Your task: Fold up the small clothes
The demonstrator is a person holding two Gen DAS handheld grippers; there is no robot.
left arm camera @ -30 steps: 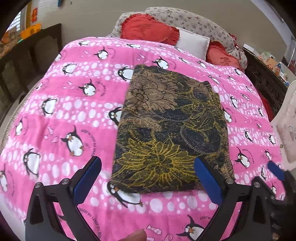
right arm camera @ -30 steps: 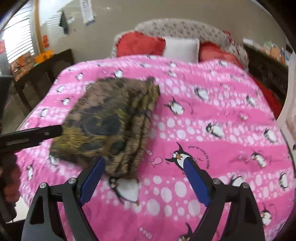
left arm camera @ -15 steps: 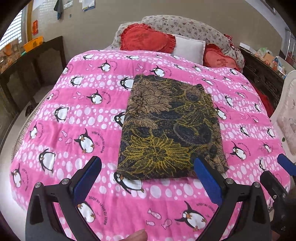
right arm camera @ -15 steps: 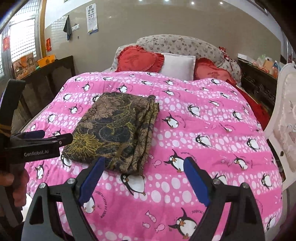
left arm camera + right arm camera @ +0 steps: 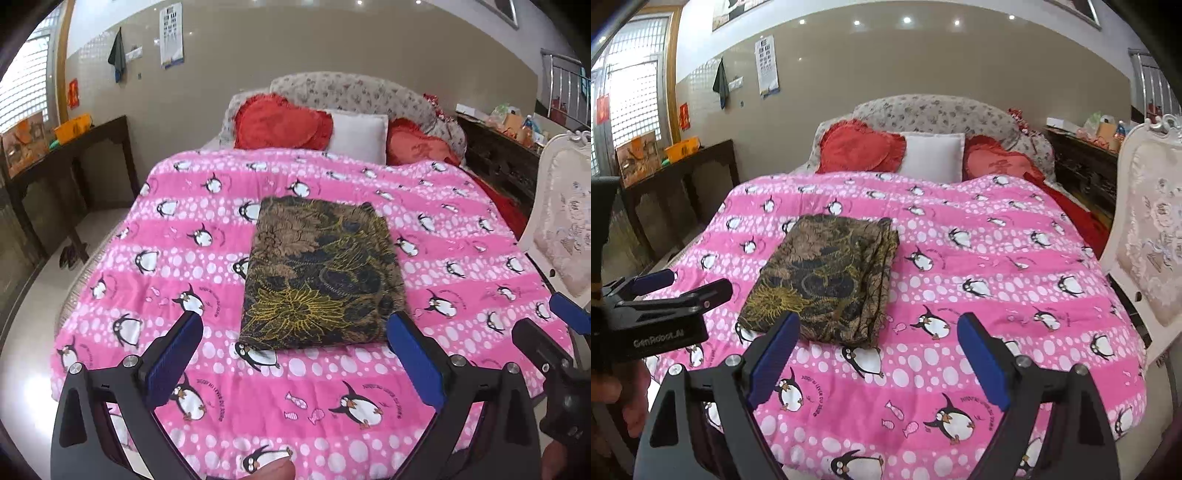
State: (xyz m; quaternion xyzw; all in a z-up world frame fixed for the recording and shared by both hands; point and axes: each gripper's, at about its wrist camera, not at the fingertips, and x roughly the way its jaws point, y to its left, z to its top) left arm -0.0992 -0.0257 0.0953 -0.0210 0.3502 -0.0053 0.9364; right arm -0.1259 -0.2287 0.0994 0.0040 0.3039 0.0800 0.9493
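Note:
A folded dark garment with brown and gold floral print [image 5: 321, 273] lies flat as a neat rectangle on the pink penguin bedspread [image 5: 147, 229]; it also shows in the right wrist view [image 5: 827, 277]. My left gripper [image 5: 295, 354] is open and empty, held back above the near edge of the bed, apart from the garment. My right gripper [image 5: 879, 358] is open and empty, also back from the garment, to its right. The left gripper shows at the left of the right wrist view [image 5: 665, 291].
Red heart cushions [image 5: 280, 122] and a white pillow [image 5: 358, 136] lie at the headboard. A dark wooden table [image 5: 66, 155] stands left of the bed. A white padded chair [image 5: 565, 218] stands at the right, a dark cabinet [image 5: 498, 162] behind it.
Both grippers have pulled back and up from the bed, so the folded garment looks smaller and farther. The garment has not moved. Both stay open.

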